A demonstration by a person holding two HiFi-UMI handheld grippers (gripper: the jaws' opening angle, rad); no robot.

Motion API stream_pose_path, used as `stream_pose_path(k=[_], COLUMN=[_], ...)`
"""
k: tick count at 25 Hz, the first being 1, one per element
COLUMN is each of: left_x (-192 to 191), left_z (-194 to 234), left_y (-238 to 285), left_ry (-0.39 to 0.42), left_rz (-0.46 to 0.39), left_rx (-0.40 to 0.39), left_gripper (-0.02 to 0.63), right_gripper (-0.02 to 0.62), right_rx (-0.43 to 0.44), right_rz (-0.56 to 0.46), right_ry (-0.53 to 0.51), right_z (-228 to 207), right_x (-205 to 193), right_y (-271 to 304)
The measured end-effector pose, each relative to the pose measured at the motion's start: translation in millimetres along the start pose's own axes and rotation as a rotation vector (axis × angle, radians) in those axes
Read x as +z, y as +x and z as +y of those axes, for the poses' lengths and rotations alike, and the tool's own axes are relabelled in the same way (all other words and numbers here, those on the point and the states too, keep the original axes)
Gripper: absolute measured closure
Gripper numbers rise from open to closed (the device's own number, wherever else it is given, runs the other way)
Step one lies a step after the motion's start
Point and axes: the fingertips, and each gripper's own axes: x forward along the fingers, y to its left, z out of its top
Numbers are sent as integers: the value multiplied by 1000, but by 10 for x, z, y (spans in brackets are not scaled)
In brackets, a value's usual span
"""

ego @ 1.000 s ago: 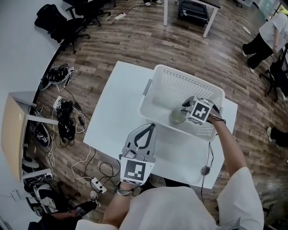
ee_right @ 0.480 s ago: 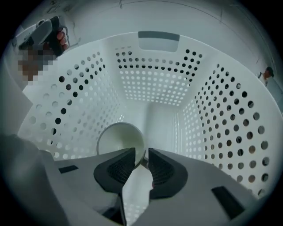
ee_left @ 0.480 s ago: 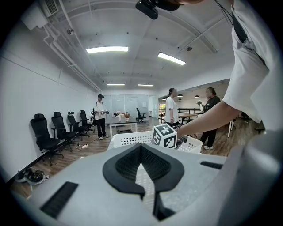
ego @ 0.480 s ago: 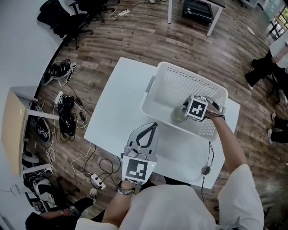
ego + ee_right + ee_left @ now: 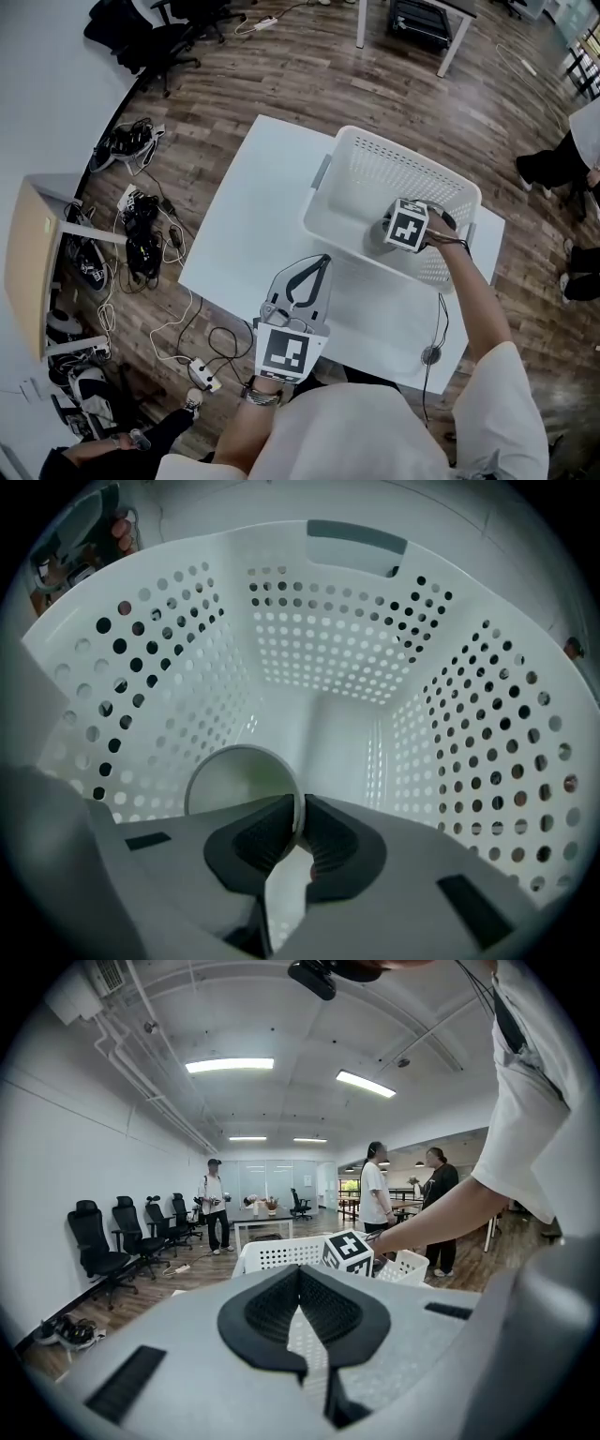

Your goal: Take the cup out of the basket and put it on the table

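Gripping the cup (image 5: 234, 780) rim inside the basket (image 5: 319, 649), right tongs (image 5: 300, 810), left tongs (image 5: 302, 1274) closed, empty, over table (image 5: 253, 216) front edge

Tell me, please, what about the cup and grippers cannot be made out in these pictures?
- Cup: head view, hidden under the right gripper's marker cube.
- Cup's lower half: right gripper view, covered by the jaws shut on its rim.
- Basket's inside: left gripper view, blocked by its wall and the left gripper's own body.

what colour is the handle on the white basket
Grey handle on the white perforated plastic basket; clearest in the right gripper view.
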Motion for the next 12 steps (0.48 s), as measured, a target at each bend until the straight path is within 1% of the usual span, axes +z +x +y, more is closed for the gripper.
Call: stream_pose_path(k=[3, 8, 12], left_x=[-10, 40, 60], left_z=[-6, 29, 30], left_y=[-46, -102, -167], left_ry=[-14, 7, 2], left_rz=[22, -8, -13], left_rx=[-11, -6, -4], left_gripper=[603, 603, 603], right_gripper=[555, 558, 558], right_rx=[-14, -48, -92], right_rz=[-9, -10, -33], right_ry=[17, 48, 93], right_z=[-5, -37, -91], right_x=[34, 6, -14], right_y=[-15, -62, -196])
